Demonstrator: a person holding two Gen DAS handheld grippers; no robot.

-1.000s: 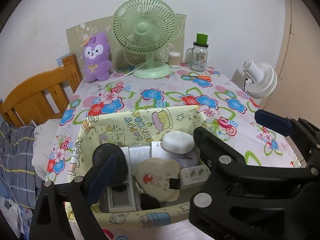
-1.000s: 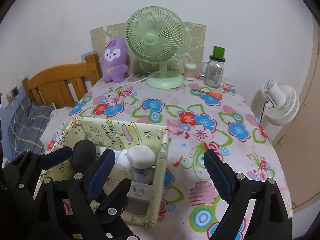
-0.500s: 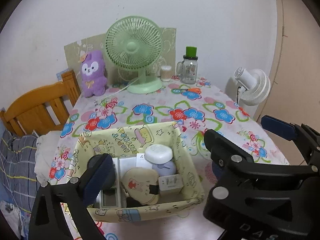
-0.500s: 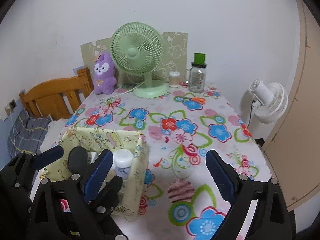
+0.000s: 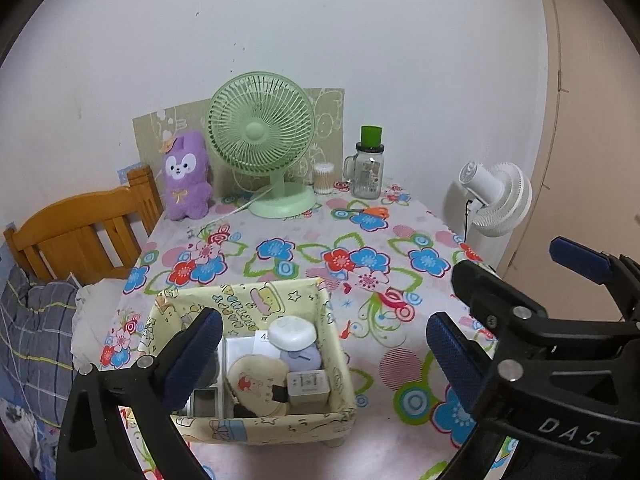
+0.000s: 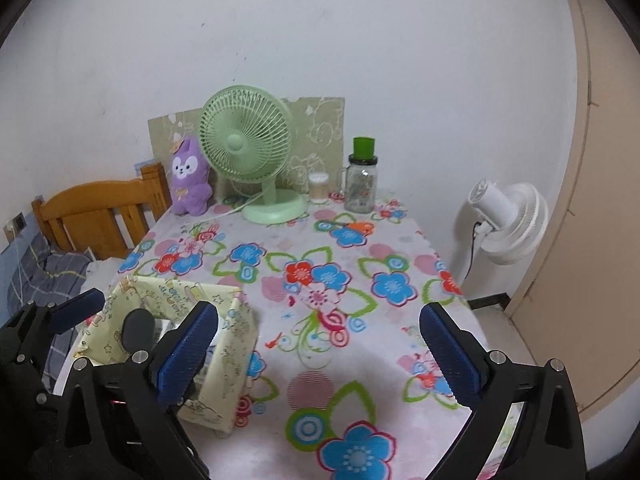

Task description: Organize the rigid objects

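Note:
A pale yellow cartoon-print fabric box [image 5: 248,300] sits at the near left of the flowered table [image 5: 360,240]. It holds several small rigid items: a white oval case [image 5: 291,333], a lilac round case [image 5: 300,359], a cream pouch [image 5: 258,374], a white adapter [image 5: 308,386] and a black round thing partly hidden. My left gripper [image 5: 324,350] is open and empty, above and behind the box. My right gripper [image 6: 318,350] is open and empty to the right of the box [image 6: 236,344]. The other gripper shows at each view's edge.
At the table's far end stand a green desk fan [image 5: 262,140], a purple plush [image 5: 185,176], a cotton-swab jar [image 5: 323,178] and a glass jar with green lid [image 5: 369,168]. A wooden bed frame [image 5: 80,228] lies left. A white floor fan [image 5: 496,200] stands right.
Both grippers have pulled back and up from the box, so the box looks smaller and more table shows. Both stay open and empty.

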